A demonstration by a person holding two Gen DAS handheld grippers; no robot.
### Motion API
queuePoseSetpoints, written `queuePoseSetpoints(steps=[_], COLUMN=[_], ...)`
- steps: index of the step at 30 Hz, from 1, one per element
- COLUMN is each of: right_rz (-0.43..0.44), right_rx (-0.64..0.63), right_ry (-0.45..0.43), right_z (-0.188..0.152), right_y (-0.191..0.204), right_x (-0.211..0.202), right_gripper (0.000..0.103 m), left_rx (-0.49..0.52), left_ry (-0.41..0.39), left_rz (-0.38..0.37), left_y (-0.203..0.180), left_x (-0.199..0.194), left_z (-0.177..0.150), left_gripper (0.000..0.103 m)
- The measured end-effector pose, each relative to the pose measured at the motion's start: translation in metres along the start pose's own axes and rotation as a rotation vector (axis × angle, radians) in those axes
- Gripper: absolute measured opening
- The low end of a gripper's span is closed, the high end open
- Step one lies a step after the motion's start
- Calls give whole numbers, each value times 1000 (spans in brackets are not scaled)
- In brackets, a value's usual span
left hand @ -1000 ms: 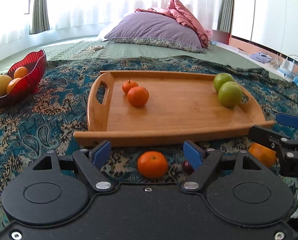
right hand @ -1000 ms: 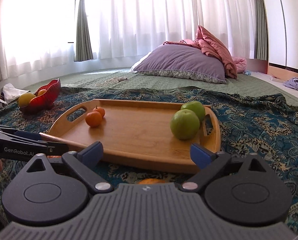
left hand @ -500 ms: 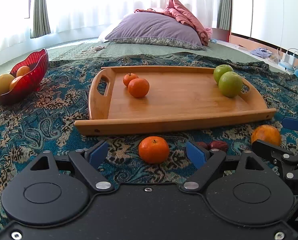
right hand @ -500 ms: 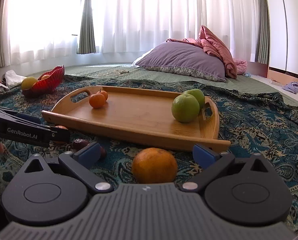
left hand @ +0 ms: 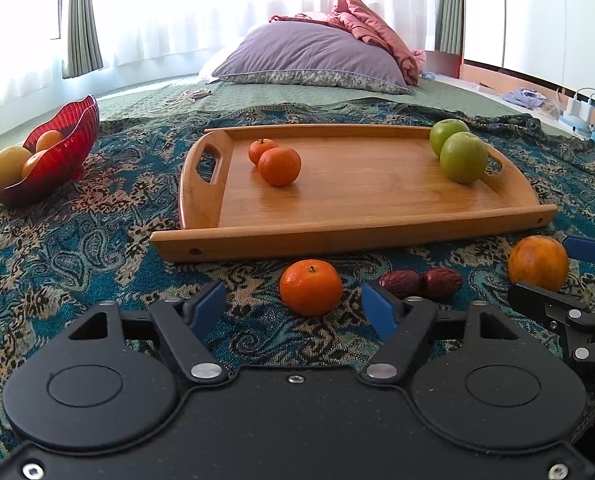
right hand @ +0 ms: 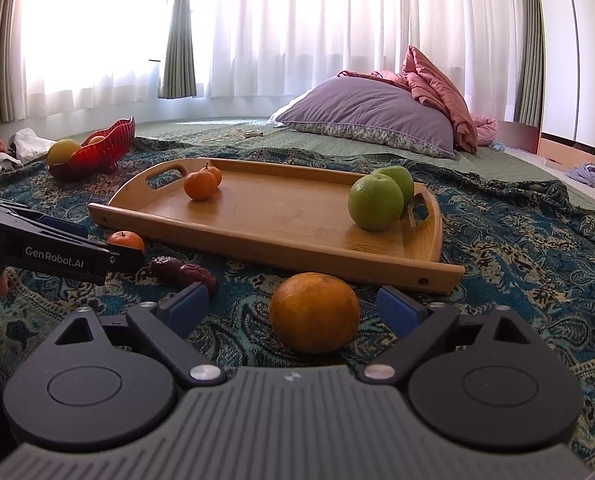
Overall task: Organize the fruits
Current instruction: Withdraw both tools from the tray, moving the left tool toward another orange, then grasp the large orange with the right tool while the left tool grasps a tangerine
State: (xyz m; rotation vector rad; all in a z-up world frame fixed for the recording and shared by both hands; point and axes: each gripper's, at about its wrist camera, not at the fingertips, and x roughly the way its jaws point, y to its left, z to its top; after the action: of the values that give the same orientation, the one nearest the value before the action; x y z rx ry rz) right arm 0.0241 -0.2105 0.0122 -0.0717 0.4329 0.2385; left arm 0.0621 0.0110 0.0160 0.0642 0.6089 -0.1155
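Paisley blanket (left hand: 77,248) on the bed carries a wooden tray (left hand: 357,236) with two small oranges (left hand: 279,166) at its left end and two green apples (left hand: 463,157) at its right end; a red bowl (left hand: 63,160) of fruit sits well off to the left. Left gripper (left hand: 293,308), jaws spread wide, faces a mandarin (left hand: 311,288) lying just before the tray, two dried dates (left hand: 421,282) beside it. Right gripper (right hand: 293,308), jaws also wide apart, faces a bigger orange (right hand: 314,312) on the blanket, touching nothing.

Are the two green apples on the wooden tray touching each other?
Cannot tell. In both wrist views the front green apple overlaps the rear green apple, hiding any gap.
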Motion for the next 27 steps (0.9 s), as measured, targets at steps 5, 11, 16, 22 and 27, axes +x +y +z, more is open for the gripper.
queuePoseSetpoints(steps=[5, 11, 16, 22, 27], right_rz=[3, -4, -13, -20, -28], right_rx=[-4, -2, 6, 6, 4], right_ry=[15, 14, 23, 25, 22], right_z=[-3, -2, -4, -5, -5], right_y=[1, -1, -3, -5, -6], right_x=[2, 2, 1, 1, 0], right_gripper=[86, 77, 73, 65, 60], left_rx=[1, 8, -3, -5, -10], left_ry=[7, 11, 22, 24, 26], left_rz=[-9, -28, -38, -38, -39], left_y=[-1, -5, -5, -6, -5], left_x=[1, 2, 5, 7, 8], left_z=[0, 0, 0, 0, 0], left_gripper=[53, 46, 44, 41, 37])
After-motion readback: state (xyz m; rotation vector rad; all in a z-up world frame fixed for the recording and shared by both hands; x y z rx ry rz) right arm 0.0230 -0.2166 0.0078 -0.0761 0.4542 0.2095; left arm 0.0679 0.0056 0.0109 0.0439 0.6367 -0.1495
